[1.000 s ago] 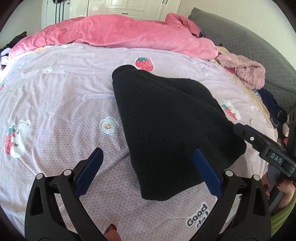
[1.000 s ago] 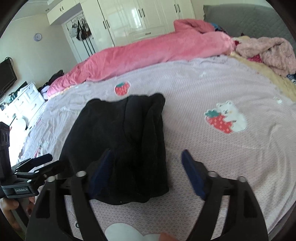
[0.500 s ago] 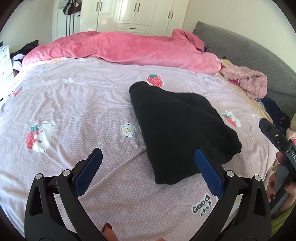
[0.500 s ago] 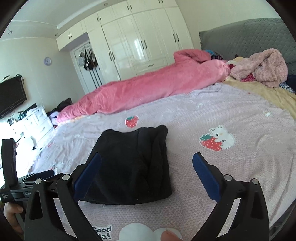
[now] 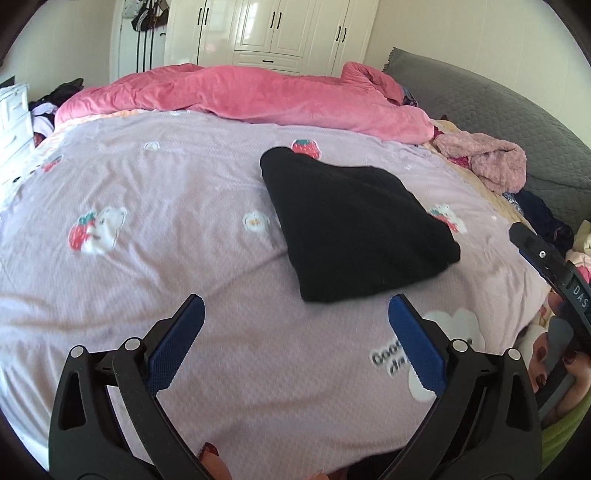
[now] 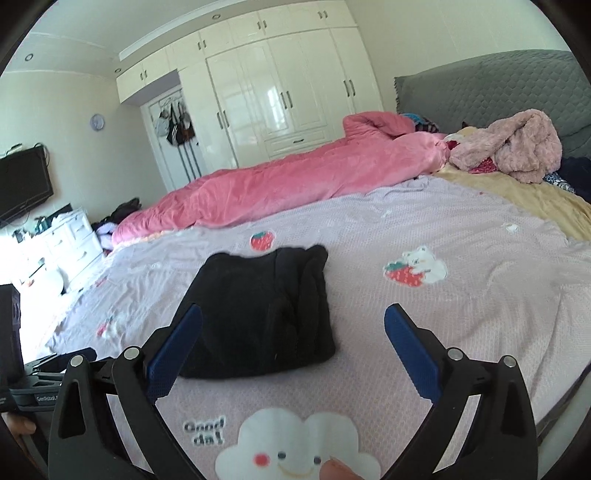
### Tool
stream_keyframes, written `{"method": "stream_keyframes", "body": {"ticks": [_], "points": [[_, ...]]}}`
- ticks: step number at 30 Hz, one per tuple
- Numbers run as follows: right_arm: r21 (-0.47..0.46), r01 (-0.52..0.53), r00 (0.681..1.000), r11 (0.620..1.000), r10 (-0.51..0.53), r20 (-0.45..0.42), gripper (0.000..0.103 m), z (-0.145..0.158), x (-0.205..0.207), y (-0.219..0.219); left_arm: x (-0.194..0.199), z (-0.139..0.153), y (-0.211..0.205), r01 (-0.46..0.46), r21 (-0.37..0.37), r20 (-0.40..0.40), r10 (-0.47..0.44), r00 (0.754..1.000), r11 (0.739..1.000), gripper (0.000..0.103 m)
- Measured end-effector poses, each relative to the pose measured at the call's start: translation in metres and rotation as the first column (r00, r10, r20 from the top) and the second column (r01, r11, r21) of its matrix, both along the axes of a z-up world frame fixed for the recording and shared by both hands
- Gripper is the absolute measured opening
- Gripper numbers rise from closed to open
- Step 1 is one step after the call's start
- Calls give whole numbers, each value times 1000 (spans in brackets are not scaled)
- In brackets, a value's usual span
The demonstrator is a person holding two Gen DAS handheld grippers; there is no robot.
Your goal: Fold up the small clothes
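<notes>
Views differ mainly at their edges. Only the right wrist view has the TV [image 6: 22,186] at its left edge, the clock [image 6: 97,121] in the upper left, and the left tool's black body low at its left edge. Only the left wrist view has the right tool's black body with a hand [image 5: 554,363] around it, at its right edge. Both show the wardrobe [image 5: 273,35] across the top, the pink quilt [image 5: 240,94] below it and the fuzzy pink garment [image 6: 517,147] at upper right.

No containers are visible.

The black garment [image 5: 354,229] lies folded on the lilac bed sheet [image 5: 147,229], right of centre in the left wrist view and left of centre in the right wrist view.

The left tool [image 5: 296,334] is wide open with nothing between its blue pads; the garment lies just above it, clear of both pads. The right tool [image 6: 293,341] has just been opening and stands wide open and empty; the garment's near edge shows behind its left pad [image 6: 173,350], and whether they touch cannot be told.
</notes>
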State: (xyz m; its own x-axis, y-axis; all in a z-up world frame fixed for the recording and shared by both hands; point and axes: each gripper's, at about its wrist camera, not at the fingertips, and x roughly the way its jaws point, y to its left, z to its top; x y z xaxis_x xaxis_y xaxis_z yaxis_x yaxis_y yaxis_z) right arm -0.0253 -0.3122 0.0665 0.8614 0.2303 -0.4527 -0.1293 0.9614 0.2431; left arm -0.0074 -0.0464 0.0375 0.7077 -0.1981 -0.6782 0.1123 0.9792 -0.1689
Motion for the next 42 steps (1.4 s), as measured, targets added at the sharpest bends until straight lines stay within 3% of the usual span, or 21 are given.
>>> {"method": "stream_keyframes", "body": {"ticks": [13,42], "points": [[-80,-85,984,993,71,-162,98,-42,-13,21,-15,-30,0,-31,13,-86,32,996,999,94],[-99,-75,983,992,57,-175,98,-43,-13,21,-16,-27,1,-49,26,-84,51,995,998,94]]}}
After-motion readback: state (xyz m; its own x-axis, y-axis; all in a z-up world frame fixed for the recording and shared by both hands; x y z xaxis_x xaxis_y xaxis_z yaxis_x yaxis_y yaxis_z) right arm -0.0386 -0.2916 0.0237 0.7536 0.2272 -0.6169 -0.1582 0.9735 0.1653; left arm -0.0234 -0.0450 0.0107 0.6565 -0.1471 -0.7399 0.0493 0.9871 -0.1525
